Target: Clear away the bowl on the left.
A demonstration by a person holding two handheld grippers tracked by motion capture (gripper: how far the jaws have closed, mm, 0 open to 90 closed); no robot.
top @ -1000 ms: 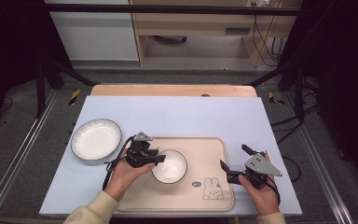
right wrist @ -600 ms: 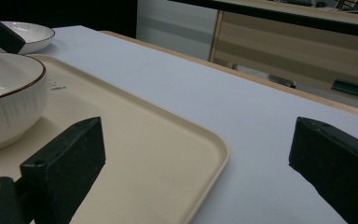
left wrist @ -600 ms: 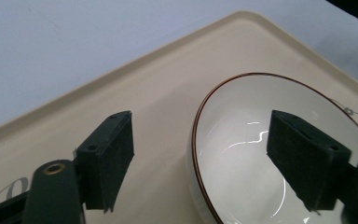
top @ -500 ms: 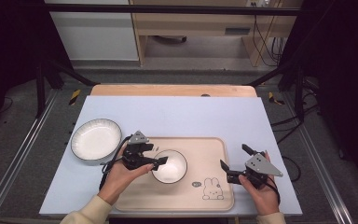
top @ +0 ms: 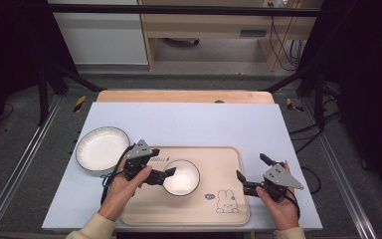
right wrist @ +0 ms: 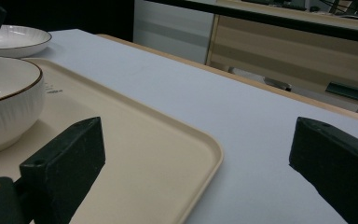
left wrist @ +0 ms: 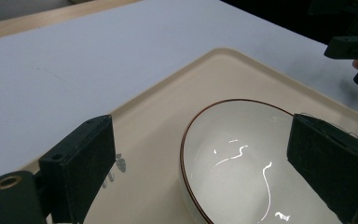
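Left gripper [top: 168, 174] wide around bowl [top: 181, 178]

bowl [top: 180, 177] sits on tray [top: 229, 209]; plate [top: 102, 149] left of it.

The bowl [left wrist: 242, 163] looks like glazed ceramic, glossy white with light streaks on its smooth inside, a thin brown rim line and fine ribbing on its outer wall; the plate [top: 102, 148] has the same shiny white glaze and a dark rim. The tray [right wrist: 168, 154] is smooth, matt cream plastic. The desk [top: 189, 122] carries a matt pale sheet over a wooden edge, and both grippers' jaws are dull black plastic.
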